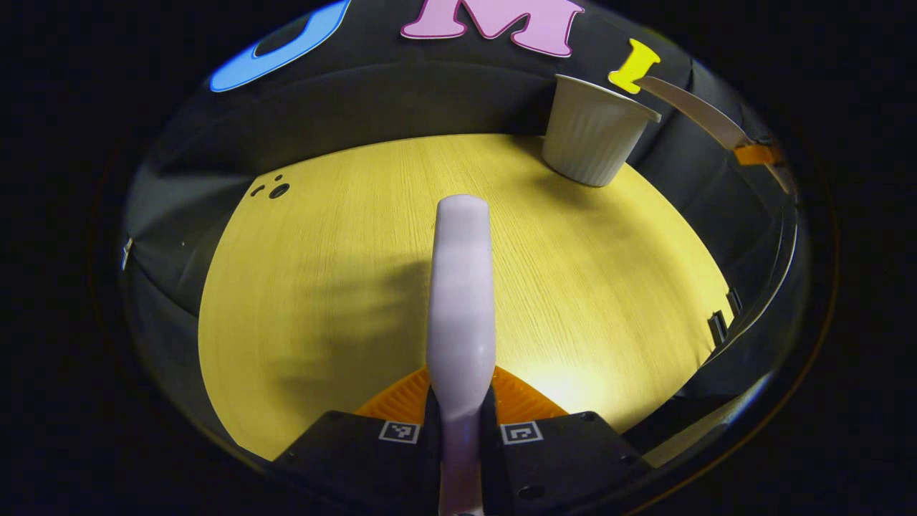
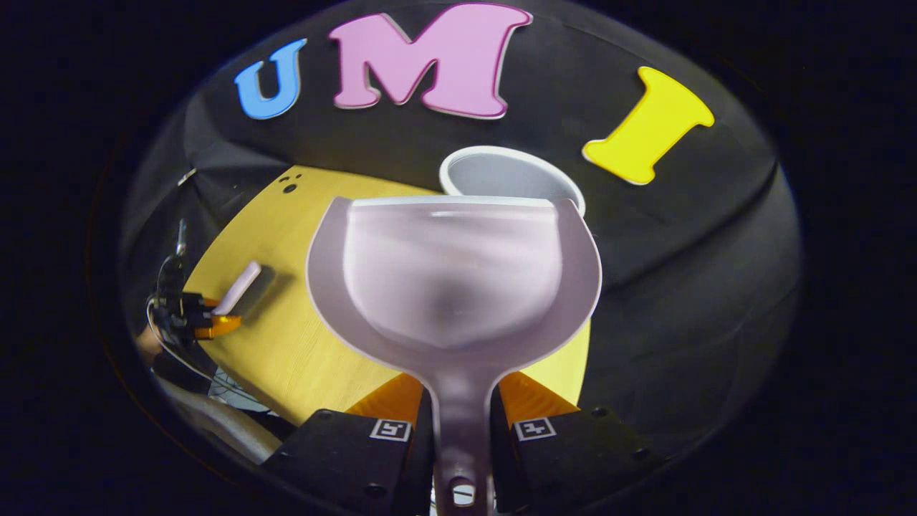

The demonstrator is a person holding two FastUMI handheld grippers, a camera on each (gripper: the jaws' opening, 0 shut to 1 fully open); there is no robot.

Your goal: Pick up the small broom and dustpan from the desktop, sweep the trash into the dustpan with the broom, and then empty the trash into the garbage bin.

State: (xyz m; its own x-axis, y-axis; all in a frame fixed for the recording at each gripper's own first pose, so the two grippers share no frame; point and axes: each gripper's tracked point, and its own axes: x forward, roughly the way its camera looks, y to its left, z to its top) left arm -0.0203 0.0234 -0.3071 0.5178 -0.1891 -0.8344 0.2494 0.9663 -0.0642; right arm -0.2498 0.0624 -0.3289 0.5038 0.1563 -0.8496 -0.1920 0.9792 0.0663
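In the left gripper view my left gripper point(image 1: 460, 408) is shut on the pale lilac small broom point(image 1: 462, 287), which points out over the yellow desktop point(image 1: 322, 287). The white ribbed garbage bin point(image 1: 591, 136) stands at the far right corner. In the right gripper view my right gripper point(image 2: 460, 416) is shut on the handle of the lilac dustpan point(image 2: 451, 279). The pan's front lip is held at the rim of the bin point(image 2: 501, 175), whose open mouth shows just behind it. The pan looks blurred and I see no trash in it. My left gripper point(image 2: 197, 319) with the broom point(image 2: 240, 287) hangs at the left.
The dustpan's edge point(image 1: 698, 107) and an orange finger of the right gripper point(image 1: 758, 154) reach in above the bin. Small dark holes point(image 1: 276, 190) mark the desktop's far left corner. Black cloth walls close in all around the table point(image 2: 286, 344).
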